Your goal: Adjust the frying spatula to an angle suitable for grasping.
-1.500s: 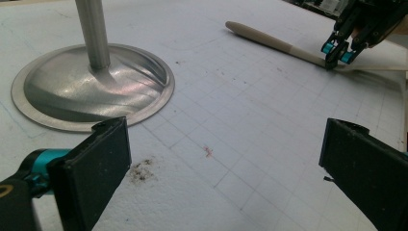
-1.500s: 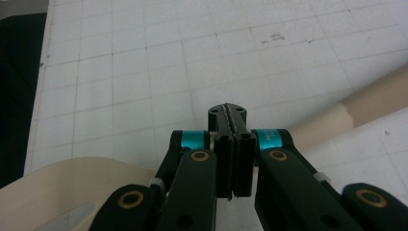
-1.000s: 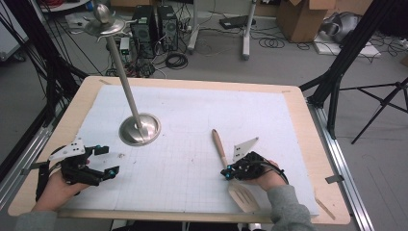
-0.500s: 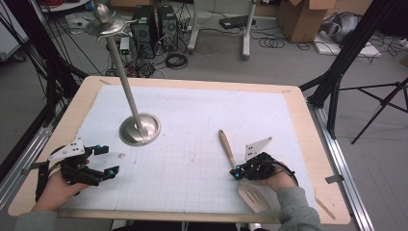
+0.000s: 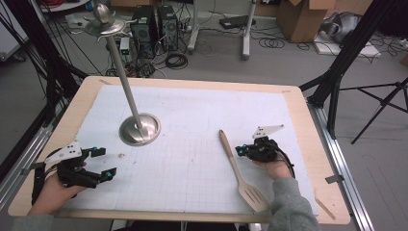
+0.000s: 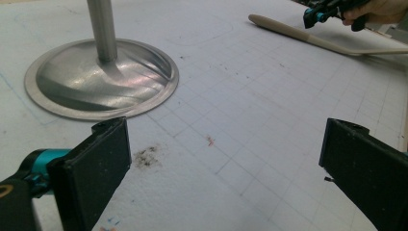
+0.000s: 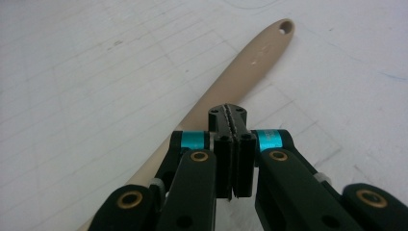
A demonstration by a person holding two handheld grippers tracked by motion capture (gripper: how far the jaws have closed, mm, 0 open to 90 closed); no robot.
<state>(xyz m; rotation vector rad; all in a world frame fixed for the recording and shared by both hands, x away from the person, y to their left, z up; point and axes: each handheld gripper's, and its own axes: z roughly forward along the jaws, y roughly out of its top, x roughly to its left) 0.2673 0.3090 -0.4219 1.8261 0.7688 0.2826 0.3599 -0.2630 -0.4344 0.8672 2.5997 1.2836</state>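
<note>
Right gripper view shows the right gripper [image 7: 233,120] closed empty, fingertips over the spatula [image 7: 226,86] handle; pressing down could skid it aside. Left gripper [image 6: 223,163] is open beside the stand [image 6: 102,77].

Count on table: wooden spatula [image 5: 237,168] x1, at 5 o'clock. Metal stand [image 5: 139,129] x1, round base plus one pole, at 10 o'clock. Gridded white mat [image 5: 192,159] x1 over wooden tabletop [image 5: 317,159] x1. Grippers x2: left gripper [image 5: 102,162] at 8 o'clock, right gripper [image 5: 239,152] at 4 o'clock, two black jaws each. Hands x2.
</note>
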